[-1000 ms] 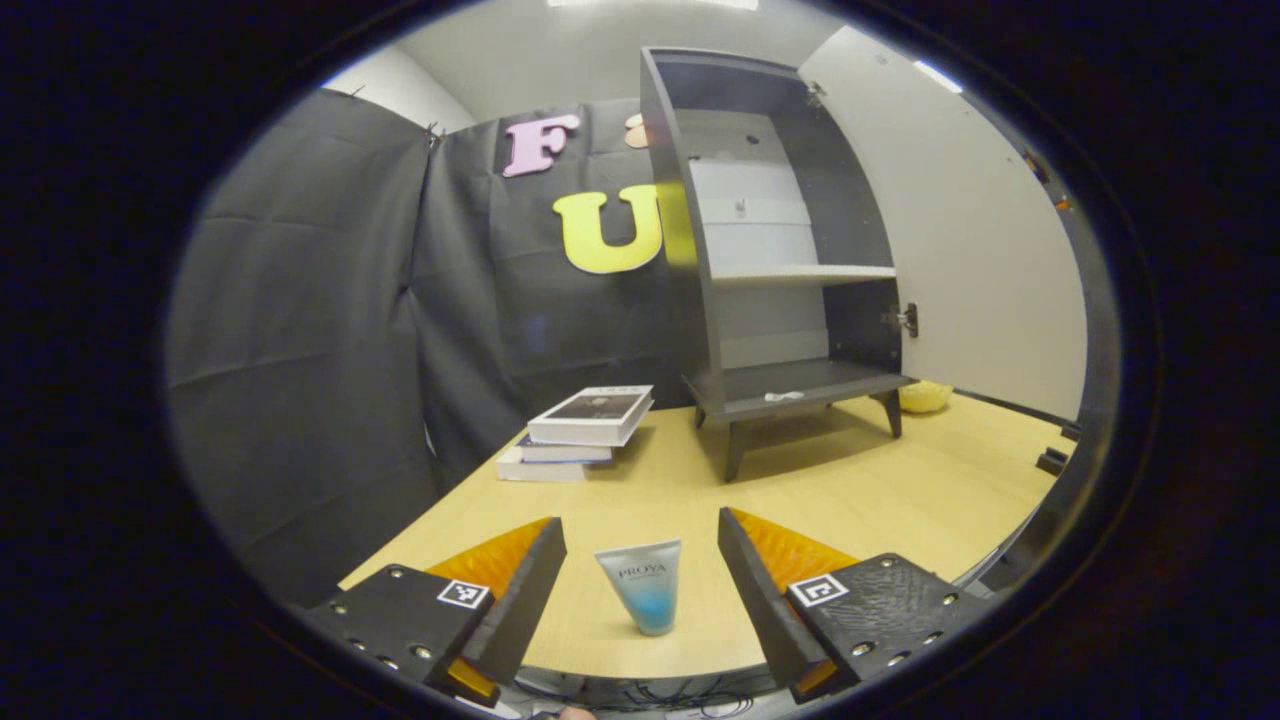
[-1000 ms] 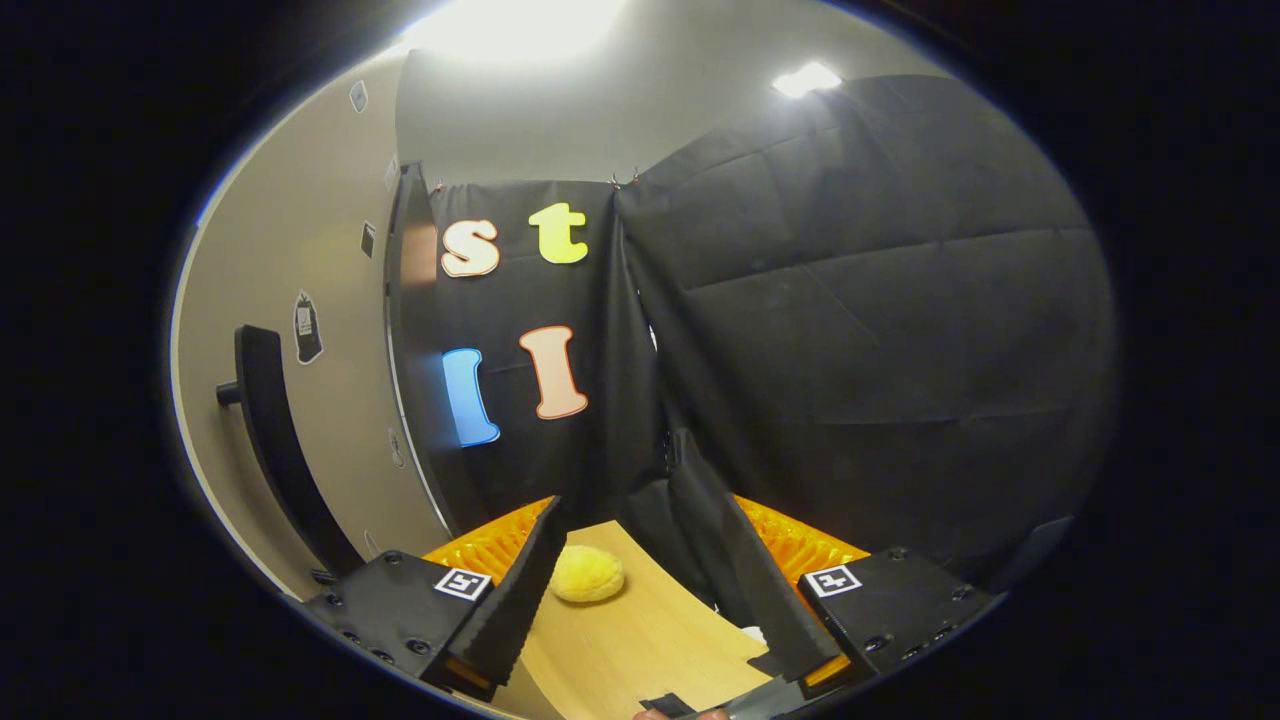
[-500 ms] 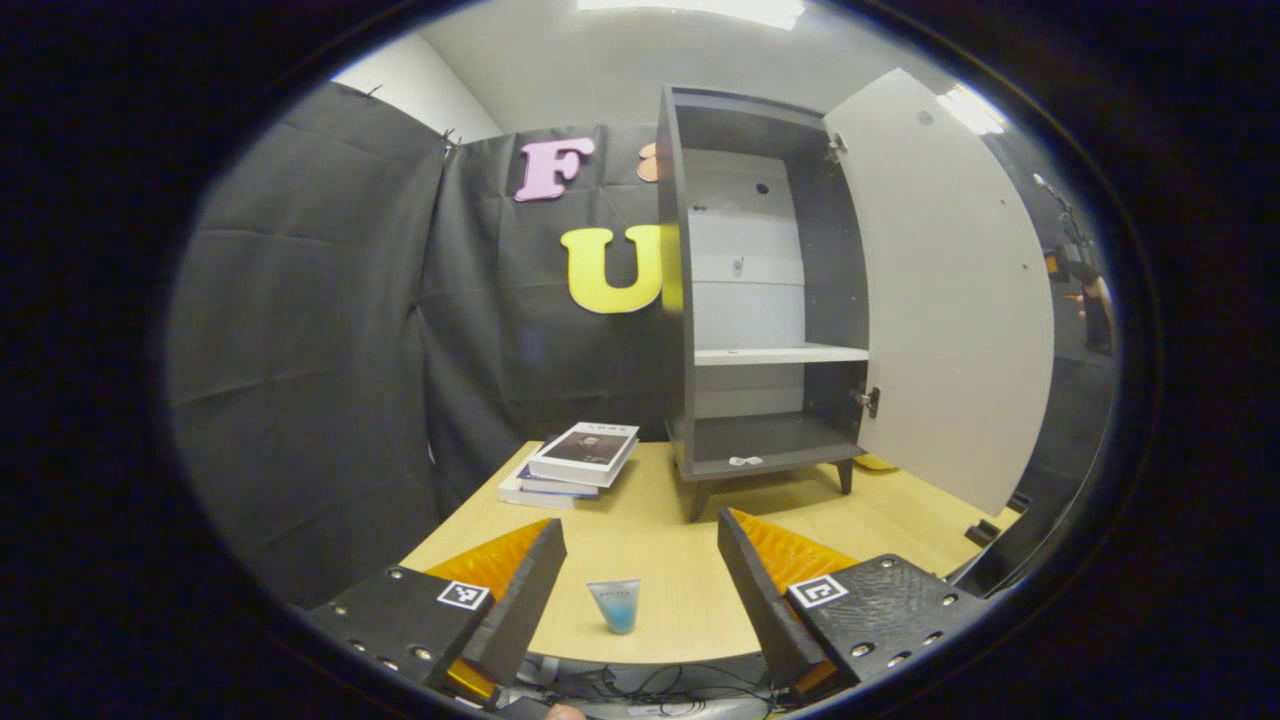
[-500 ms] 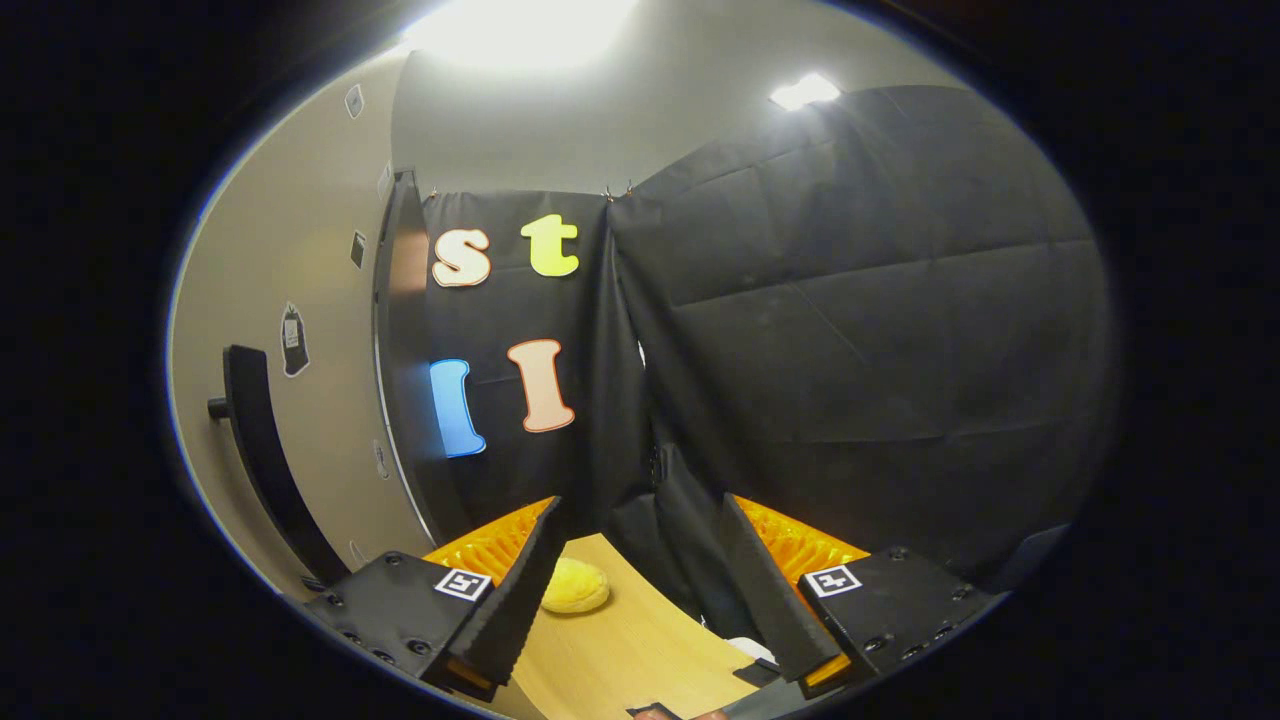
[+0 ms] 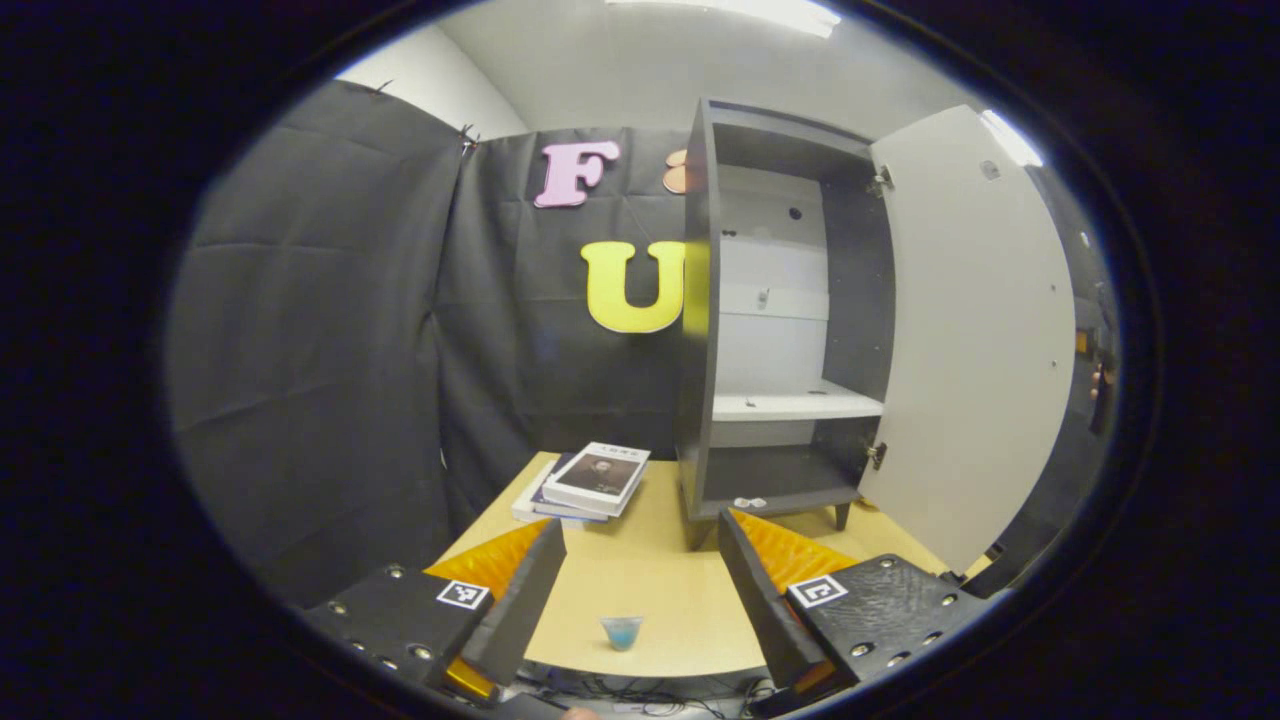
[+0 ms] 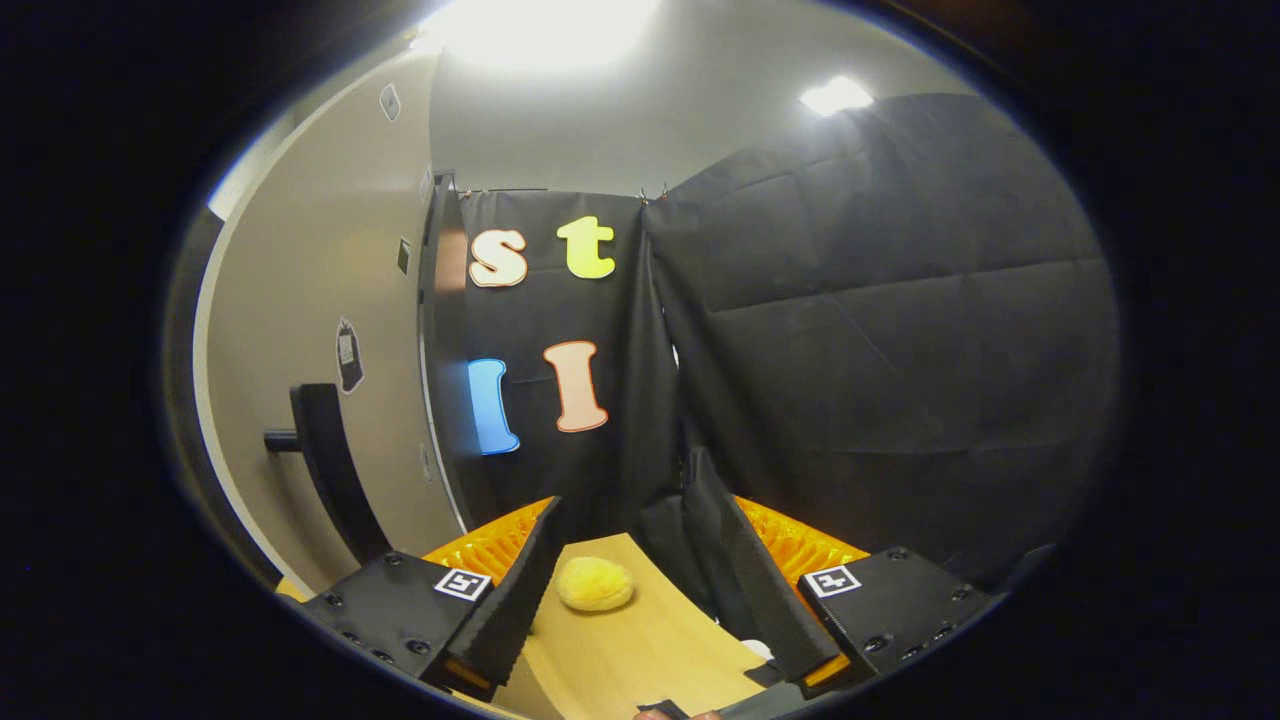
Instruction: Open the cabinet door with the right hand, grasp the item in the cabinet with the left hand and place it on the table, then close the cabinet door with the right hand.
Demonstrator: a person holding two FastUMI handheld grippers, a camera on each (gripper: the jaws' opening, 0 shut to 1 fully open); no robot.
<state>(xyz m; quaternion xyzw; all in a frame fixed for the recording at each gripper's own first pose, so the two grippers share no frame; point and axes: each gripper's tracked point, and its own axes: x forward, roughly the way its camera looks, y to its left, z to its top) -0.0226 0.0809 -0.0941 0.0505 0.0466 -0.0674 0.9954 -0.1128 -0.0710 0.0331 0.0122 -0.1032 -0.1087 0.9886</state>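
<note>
A small tube [image 5: 621,632] with a blue lower part stands upright on the wooden table [image 5: 650,580], close to the table's near edge and well apart from the cabinet [image 5: 775,320]; in the left gripper view it appears between the two fingers of the left gripper [image 5: 640,590] but beyond them, touched by neither. The fingers of the left gripper are spread wide and hold nothing. The cabinet, dark grey with short legs, stands at the far side of the table; its interior has a white shelf [image 5: 795,405] at mid-height and a dark floor with a small pale object [image 5: 749,502] at the front edge. The cabinet door [image 5: 975,330], hinged on the cabinet's right side, is swung fully open, its pale inner face turned toward the camera. A stack of books [image 5: 590,482] lies on the table just to the left of the cabinet. In the right gripper view, the right gripper [image 6: 635,585] likewise has its fingers spread apart with nothing between them; a dark bar handle [image 6: 325,470] on the outer face of the door [image 6: 300,380] appears at left, apart from the fingers. A yellow soft object [image 6: 595,584] rests on the table [image 6: 620,650] beyond the right gripper's fingers, near the black cloth wall [image 6: 880,330].
</note>
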